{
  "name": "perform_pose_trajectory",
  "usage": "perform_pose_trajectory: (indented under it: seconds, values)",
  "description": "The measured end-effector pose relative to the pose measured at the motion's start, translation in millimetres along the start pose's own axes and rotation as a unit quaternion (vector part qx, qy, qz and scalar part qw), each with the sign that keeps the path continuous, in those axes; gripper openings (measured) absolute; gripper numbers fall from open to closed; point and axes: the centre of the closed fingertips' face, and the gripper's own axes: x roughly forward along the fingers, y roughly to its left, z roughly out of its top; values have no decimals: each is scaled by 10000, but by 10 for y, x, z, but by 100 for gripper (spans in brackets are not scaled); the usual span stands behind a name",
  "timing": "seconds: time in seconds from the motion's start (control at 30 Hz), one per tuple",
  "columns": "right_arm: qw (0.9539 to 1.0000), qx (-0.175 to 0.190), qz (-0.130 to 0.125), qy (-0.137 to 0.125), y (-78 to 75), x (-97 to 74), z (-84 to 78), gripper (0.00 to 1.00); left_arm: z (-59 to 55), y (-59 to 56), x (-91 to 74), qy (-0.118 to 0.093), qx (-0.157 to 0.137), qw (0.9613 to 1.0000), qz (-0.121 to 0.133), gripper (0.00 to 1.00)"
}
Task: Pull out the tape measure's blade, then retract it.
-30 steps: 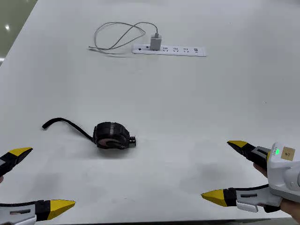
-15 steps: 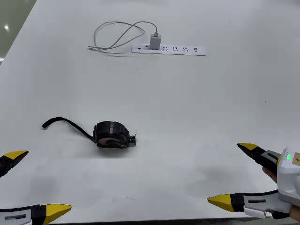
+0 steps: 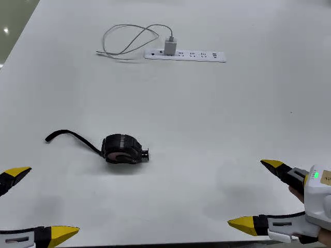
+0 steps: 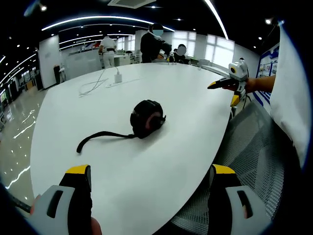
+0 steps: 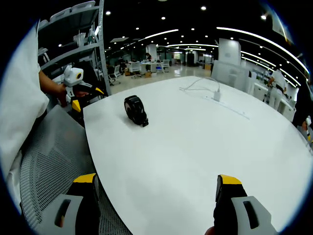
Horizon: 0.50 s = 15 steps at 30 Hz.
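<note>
A black tape measure [image 3: 122, 149] lies on the white table [image 3: 217, 113], its black wrist strap [image 3: 70, 136] trailing to the left and its blade tip at the right end of the case. It also shows as the tape measure [image 4: 146, 118] in the left gripper view and the tape measure [image 5: 135, 110] in the right gripper view. My left gripper [image 3: 36, 204] sits open at the near left table edge, well short of the case. My right gripper [image 3: 256, 195] is open at the near right edge, apart from it. Both hold nothing.
A white power strip [image 3: 185, 55] with a plugged charger [image 3: 170, 46] and a looped white cable [image 3: 128, 40] lies at the far side. The table's near edge runs just under both grippers. People stand beyond the table in the left gripper view.
Both grippers have drawn back slightly toward the near edge since a second ago. The tape measure has not moved.
</note>
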Motion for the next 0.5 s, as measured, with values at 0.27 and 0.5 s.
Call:
perform_pose_trajectory:
  seconds: [0.27, 0.5]
  values:
    - [10000, 3, 19, 12, 25, 17, 2, 97, 24, -25, 11, -11, 18, 10000, -24, 97]
    - [10000, -5, 31, -1, 23, 19, 18, 96, 36, -11, 9, -23, 58, 10000, -6, 97]
